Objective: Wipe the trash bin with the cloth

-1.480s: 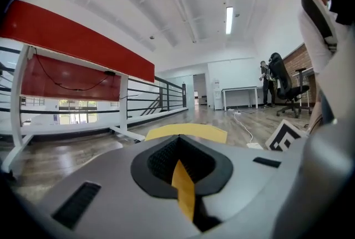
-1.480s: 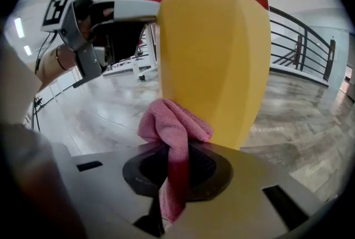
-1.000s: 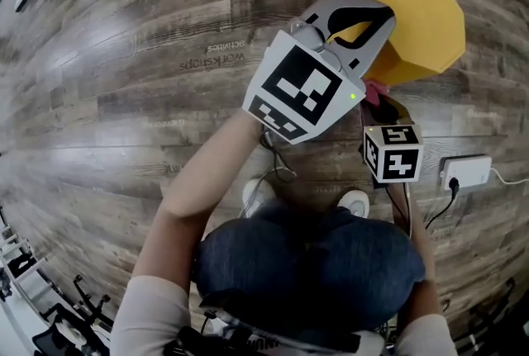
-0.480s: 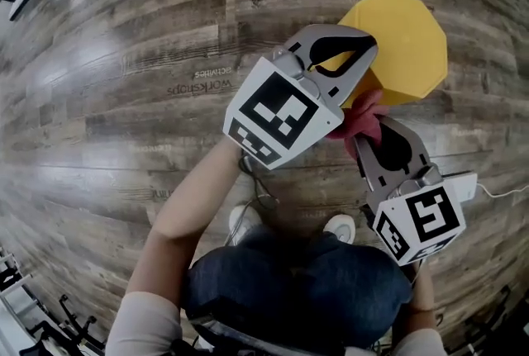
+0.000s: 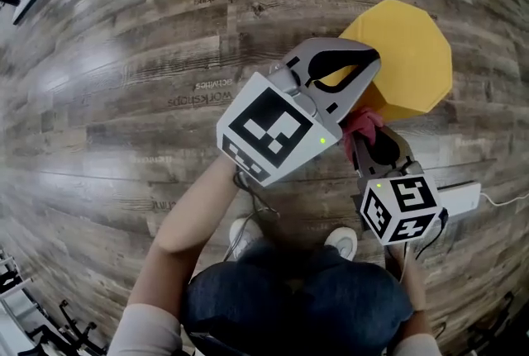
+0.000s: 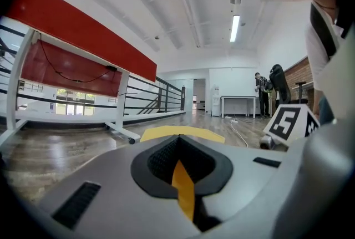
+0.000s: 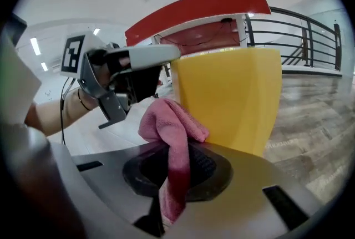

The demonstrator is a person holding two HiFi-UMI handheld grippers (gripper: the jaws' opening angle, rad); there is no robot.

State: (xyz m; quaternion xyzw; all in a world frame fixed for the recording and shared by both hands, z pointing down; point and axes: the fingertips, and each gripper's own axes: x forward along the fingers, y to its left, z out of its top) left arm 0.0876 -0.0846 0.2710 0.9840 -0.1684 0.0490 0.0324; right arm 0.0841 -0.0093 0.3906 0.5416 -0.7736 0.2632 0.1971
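I see the yellow trash bin (image 5: 409,57) standing upright on the wooden floor (image 5: 124,98), just in front of the person's knees. My left tongs (image 5: 369,65) are clenched on the near edge of the bin's rim. In the left gripper view a thin yellow strip of that rim sits pinched between the two jaws. My right tongs (image 7: 175,146) are clenched on the pink cloth (image 7: 172,127). The cloth is pinched in its middle. One bunched end sticks up past the jaws and the other end hangs down between them. The bunched end is right beside the bin's near side wall, below the left tongs. I cannot tell if it really touches the wall. In the head view the right tongs point up at the bin from below the left ones, and the cloth shows as a small pink lump between the two tools. A white power strip (image 5: 463,197) lies on the floor to the right, apart from the bin.
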